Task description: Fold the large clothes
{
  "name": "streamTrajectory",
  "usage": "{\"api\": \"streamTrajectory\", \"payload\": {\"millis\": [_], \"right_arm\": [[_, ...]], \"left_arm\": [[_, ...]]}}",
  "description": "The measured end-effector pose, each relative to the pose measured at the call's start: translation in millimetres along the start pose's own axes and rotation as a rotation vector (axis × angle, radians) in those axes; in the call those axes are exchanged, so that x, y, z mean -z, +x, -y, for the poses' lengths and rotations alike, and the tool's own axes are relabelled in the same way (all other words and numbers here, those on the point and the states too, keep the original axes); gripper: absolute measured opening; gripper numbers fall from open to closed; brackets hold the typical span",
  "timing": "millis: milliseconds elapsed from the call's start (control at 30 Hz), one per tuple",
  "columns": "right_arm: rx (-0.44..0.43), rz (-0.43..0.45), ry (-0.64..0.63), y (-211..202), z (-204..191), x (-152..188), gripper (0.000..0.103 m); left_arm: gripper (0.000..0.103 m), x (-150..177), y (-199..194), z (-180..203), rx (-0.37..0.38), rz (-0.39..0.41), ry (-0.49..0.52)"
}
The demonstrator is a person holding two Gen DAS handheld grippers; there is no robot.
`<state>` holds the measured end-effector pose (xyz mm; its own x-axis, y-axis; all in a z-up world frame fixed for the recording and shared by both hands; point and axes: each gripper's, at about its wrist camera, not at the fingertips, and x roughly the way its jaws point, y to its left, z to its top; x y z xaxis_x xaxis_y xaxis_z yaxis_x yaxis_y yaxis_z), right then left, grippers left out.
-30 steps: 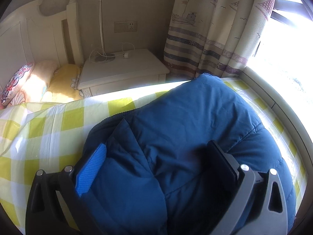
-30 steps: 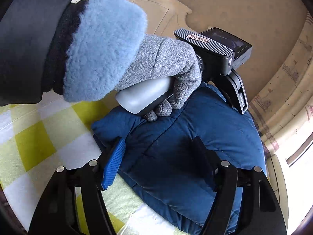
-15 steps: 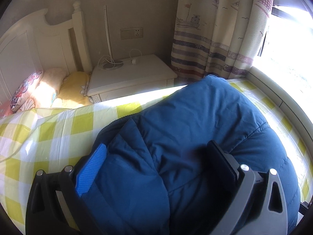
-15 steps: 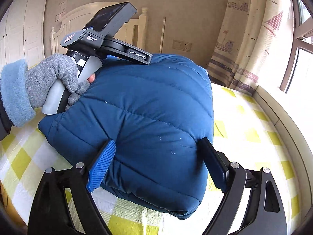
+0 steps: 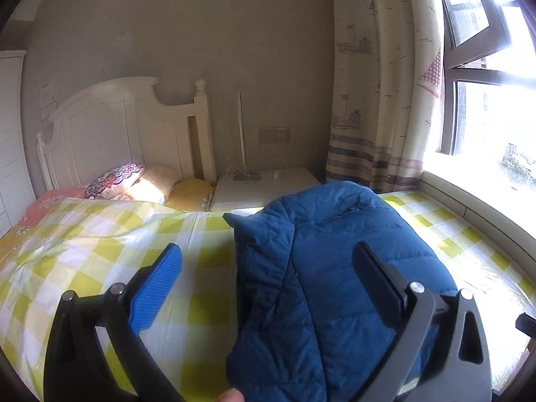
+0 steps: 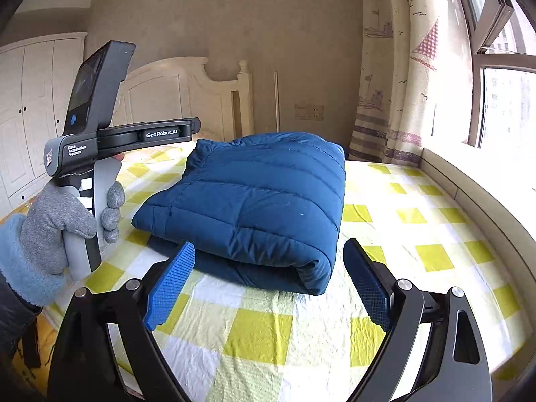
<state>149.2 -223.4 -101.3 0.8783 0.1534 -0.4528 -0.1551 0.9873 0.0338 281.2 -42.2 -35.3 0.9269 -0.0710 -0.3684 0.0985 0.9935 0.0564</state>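
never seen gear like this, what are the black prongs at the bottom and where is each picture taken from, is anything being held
There is no robot here. A person holds a hand-held claw in each hand, and each claw carries a wide-angle camera looking forward along its two fingers. The black prongs with blue pads at the bottom of each picture are those fingers.

One picture is from the left claw, the other from the right claw. In the right view you also see the left tool itself, gripped by a gloved hand.

On the bed, on a yellow checked sheet, lies a folded blue jacket. Behind are a headboard, pillows, a nightstand, a curtain and a window.

Nothing is held. Both claws are open; the right one's jaws have just been opening, with nothing between them.
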Motion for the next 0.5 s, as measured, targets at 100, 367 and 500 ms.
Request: {"api": "streamTrajectory", "payload": {"millis": [100,367,500], "right_arm": [[0.023,0.024,0.015,-21.5,-3.5,18.2,0.087],[0.037,0.119,0.066,-67.5,-3.7,37.6,0.087],[0.051,0.124,0.050,-78.0,-8.7,42.8,0.087]], "left_arm": [[0.101,38.1,-52.2,6.7,-0.059,0.041,0.022],[0.101,98.0,-132.8,28.5,-0.002,0.028,0.064],[0.101,108.8,-152.4,29.5,-0.010,0.034,0.055]]}}
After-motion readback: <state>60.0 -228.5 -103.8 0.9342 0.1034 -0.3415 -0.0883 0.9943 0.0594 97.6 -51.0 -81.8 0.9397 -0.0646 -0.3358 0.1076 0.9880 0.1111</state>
